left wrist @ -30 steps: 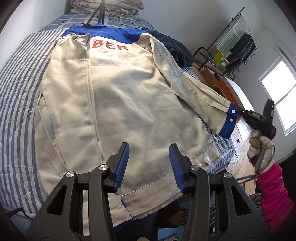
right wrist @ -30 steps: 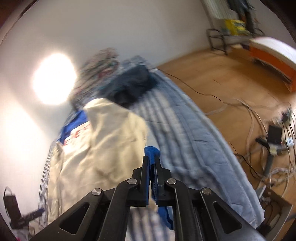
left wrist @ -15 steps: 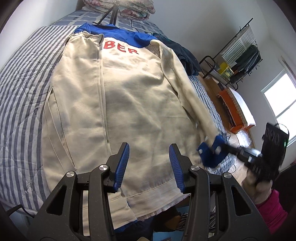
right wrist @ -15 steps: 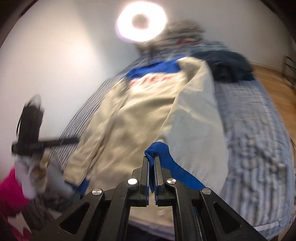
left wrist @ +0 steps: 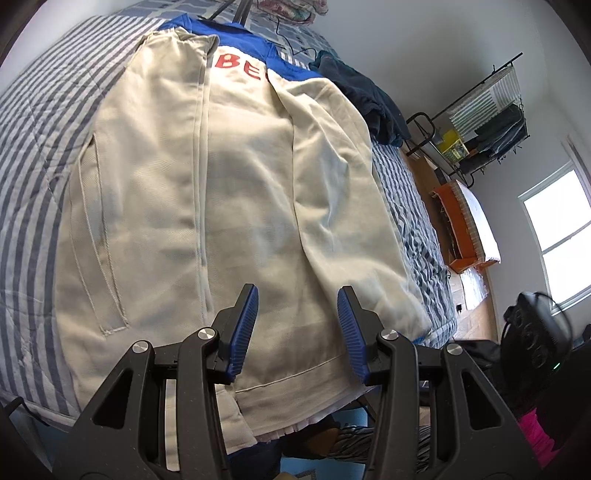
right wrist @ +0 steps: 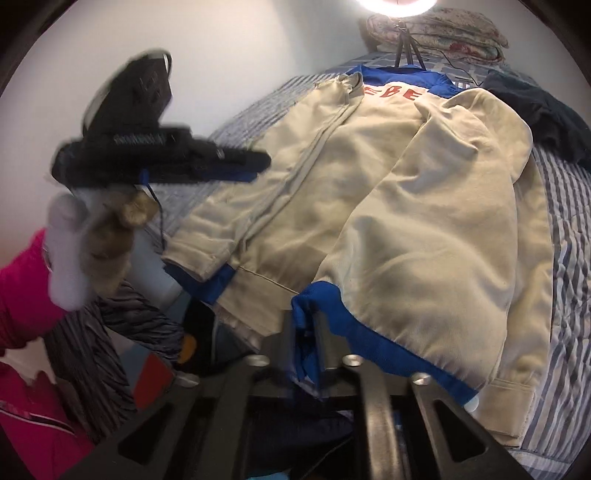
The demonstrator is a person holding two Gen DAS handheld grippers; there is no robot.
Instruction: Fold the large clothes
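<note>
Cream cotton jacket (left wrist: 229, 206) with blue trim lies flat on the striped bedspread (left wrist: 33, 155). My left tongs (left wrist: 297, 328) hover apart above its hem; my right tongs (right wrist: 308, 347) are opening around the blue cuff (right wrist: 314, 306).

White walls (left wrist: 424, 33), a bright window (left wrist: 557, 240), wooden floor (left wrist: 476, 314), a black clothes rack (left wrist: 491, 110), a striped bed (left wrist: 33, 147).

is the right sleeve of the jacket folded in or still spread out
Folded in: the sleeve lies across the jacket front, its blue cuff near the hem.
</note>
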